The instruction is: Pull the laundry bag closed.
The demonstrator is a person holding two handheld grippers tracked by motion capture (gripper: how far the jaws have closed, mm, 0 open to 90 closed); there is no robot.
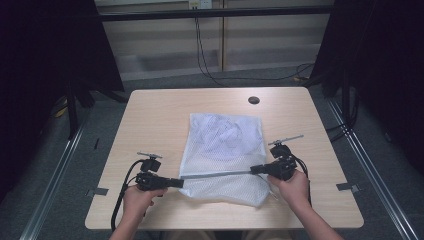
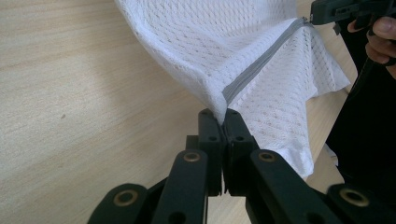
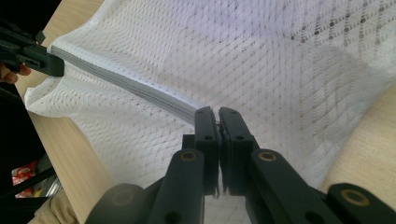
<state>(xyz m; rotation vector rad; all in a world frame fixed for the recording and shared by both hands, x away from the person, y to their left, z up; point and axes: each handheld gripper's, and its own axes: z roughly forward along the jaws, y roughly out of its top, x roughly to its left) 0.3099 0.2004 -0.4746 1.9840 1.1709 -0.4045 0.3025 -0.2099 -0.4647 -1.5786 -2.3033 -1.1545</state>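
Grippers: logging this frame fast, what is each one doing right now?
Left gripper: shut on the mesh bag at one end of its grey zipper.
Right gripper: shut on the zipper's other end.

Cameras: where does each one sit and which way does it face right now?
High view: above the person's side, looking forward and down on the table; shows the forearms, left gripper, right gripper and mesh bag.
Left gripper view: rides the left gripper, looking along its shut jaws at the zipper; the other hand shows far off.
Right gripper view: rides the right gripper, looking back along the zipper.
Shared: both gripper views show the zipper stretched between the two grippers.
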